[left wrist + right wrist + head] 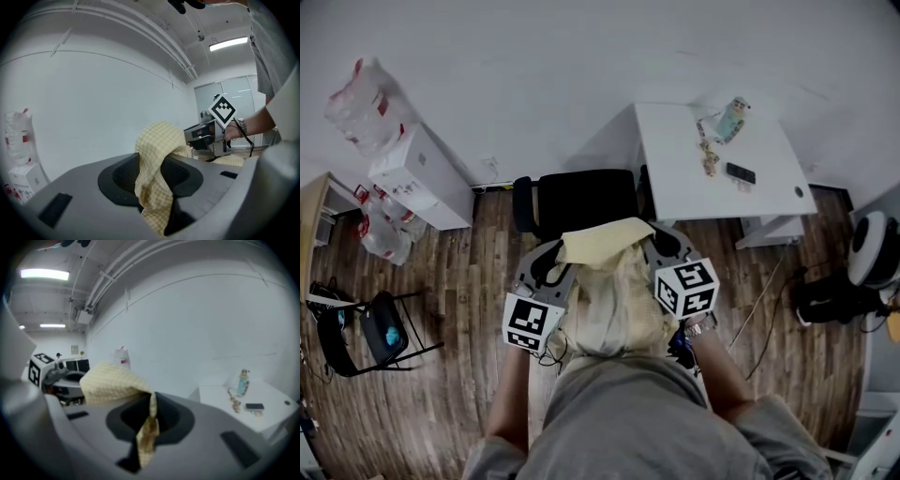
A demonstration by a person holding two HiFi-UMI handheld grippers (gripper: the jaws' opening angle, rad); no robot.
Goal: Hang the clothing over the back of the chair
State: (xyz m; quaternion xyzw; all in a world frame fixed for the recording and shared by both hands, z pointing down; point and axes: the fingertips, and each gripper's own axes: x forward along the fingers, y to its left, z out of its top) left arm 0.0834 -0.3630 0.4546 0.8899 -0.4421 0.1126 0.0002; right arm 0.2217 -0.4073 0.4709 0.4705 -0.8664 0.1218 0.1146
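A pale yellow checked garment (pixel 614 291) hangs bunched between my two grippers, above and in front of a black office chair (pixel 581 199) whose back faces me. My left gripper (pixel 551 255) holds one corner loosely. In the left gripper view its jaws (pixel 155 174) stand apart with the cloth (pixel 157 140) draped between them and a dark gap beside it. My right gripper (pixel 667 244) is shut on the other corner. In its own view a thin fold of cloth (pixel 112 383) is pinched in the right gripper (pixel 150 417).
A white desk (pixel 712 159) stands right of the chair, with a phone (pixel 740 172) and a small teal bottle (pixel 729 119) on it. At the left are a white cabinet (pixel 422 178), plastic bags (pixel 356 103) and a folding chair (pixel 375 333). The floor is wood.
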